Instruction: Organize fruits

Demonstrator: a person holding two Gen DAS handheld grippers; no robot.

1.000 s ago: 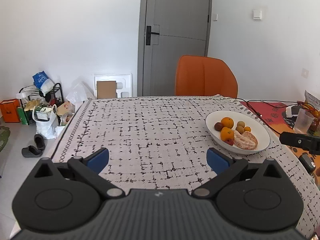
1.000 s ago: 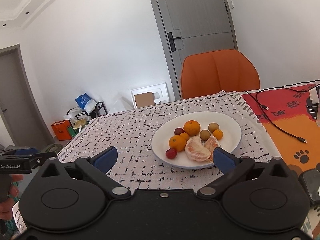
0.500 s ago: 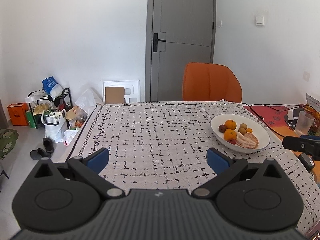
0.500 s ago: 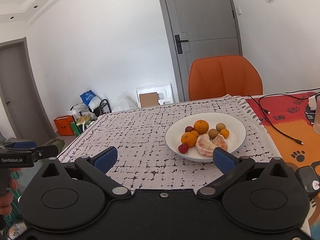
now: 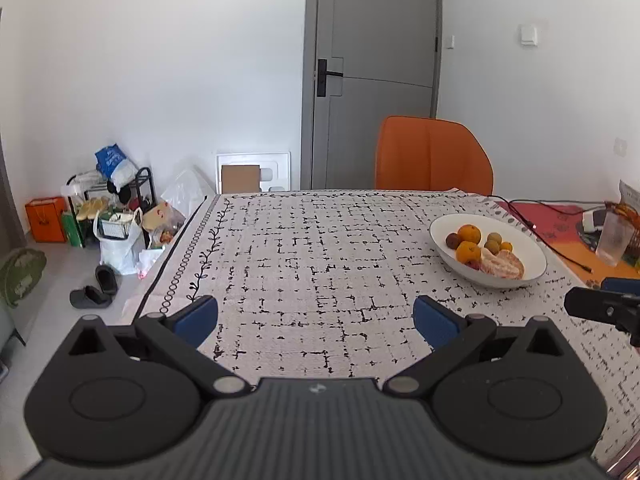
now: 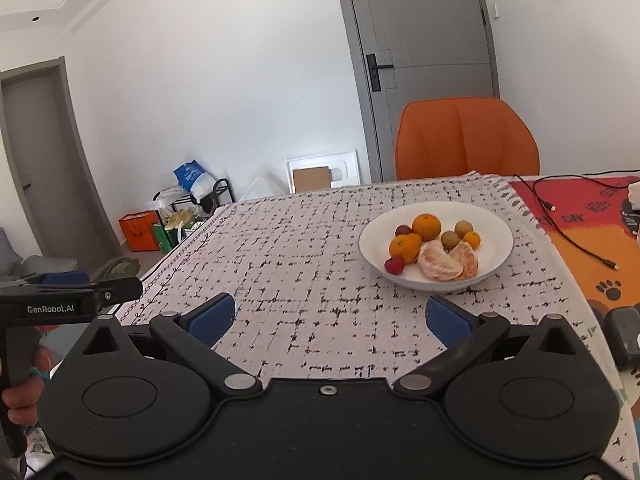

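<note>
Fruits — all gathered in one white bowl (image 5: 532, 258) on the tablecloth (image 5: 320, 248), toward the table's right edge.

Left wrist view. Left gripper (image 5: 316, 318): blue-padded fingers spread wide, nothing between them, held over the near edge of the table. Bowl ahead and to the right, well apart from the fingers. Contents: two oranges (image 5: 469, 233), a dark round fruit (image 5: 453, 240) at the bowl's left side, a brownish-green fruit (image 5: 493, 245), a small orange fruit (image 5: 506, 246), and a peeled citrus (image 5: 505, 265) at the near side, with something small and red barely showing beside it. Orange chair (image 5: 434, 158) at the far edge; a clear cup (image 5: 612, 236) and a black cable (image 5: 520, 216) on the red-orange mat (image 5: 560, 220) at the far right corner. The other gripper's black tip enters at the right border.

Right wrist view. Right gripper (image 6: 330, 320): fingers likewise wide apart and empty, over the near edge, the bowl (image 6: 500, 248) just beyond the right finger. Contents seen closer — two oranges (image 6: 426, 227), two brownish-green fruits (image 6: 463, 229), a small orange fruit (image 6: 472, 239), two small red fruits (image 6: 394, 265), and the peeled citrus (image 6: 447, 261) split into two halves lying against each other. At the left border, the left gripper (image 6: 84, 292) marked "GenRobot.AI", its handle gripped by a hand (image 6: 22, 392). Its finger spread cannot be judged from this side.
</note>
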